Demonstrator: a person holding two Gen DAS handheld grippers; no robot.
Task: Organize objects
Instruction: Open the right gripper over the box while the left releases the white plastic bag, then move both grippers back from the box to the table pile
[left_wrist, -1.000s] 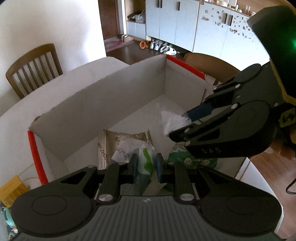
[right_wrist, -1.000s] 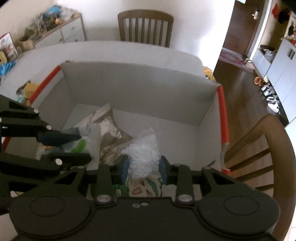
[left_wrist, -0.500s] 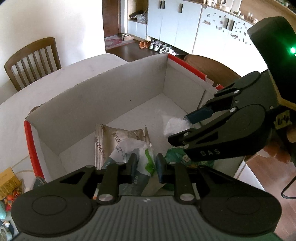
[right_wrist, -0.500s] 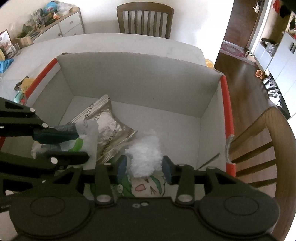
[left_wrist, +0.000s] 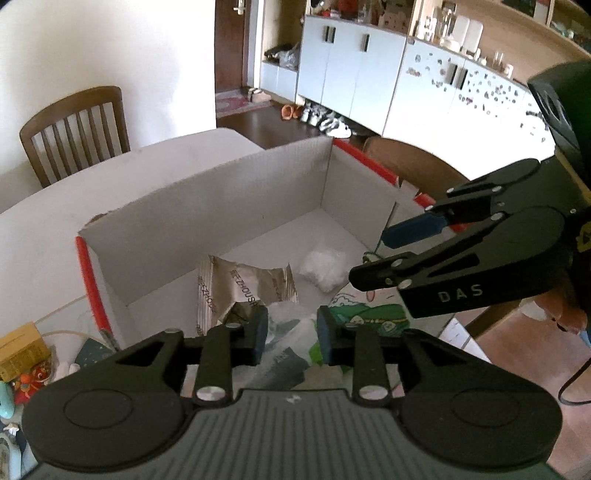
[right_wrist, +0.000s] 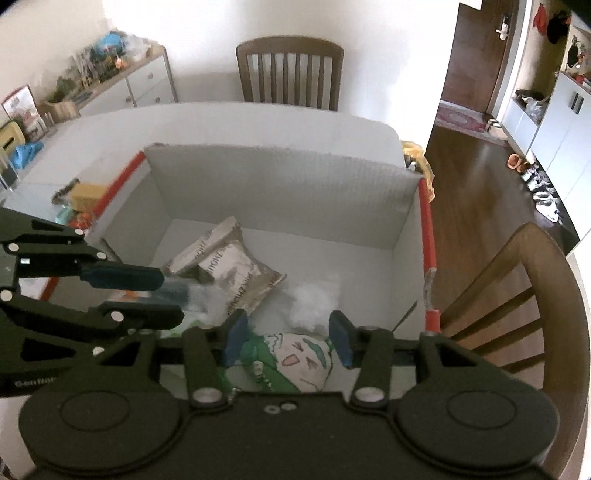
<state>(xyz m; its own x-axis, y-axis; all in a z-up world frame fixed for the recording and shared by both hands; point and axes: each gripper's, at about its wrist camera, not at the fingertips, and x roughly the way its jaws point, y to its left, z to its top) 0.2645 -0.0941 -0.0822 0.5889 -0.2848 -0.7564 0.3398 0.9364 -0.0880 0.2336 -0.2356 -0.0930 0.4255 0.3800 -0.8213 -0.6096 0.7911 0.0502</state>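
A cardboard box with red-taped edges stands on the white table; it also shows in the right wrist view. Inside lie a silver snack bag, a white fluffy bag, a green cartoon-print packet and a white-and-green plastic bag. My left gripper is open above the plastic bag. My right gripper is open and empty over the box, above the cartoon packet.
Wooden chairs stand at the table's far side and right side. Small toys and a yellow box lie on the table left of the cardboard box. White cabinets line the far wall.
My right gripper opened and let the white fluffy bag drop into the box. My left gripper opened off the plastic bag. Both grippers rose and drew back.
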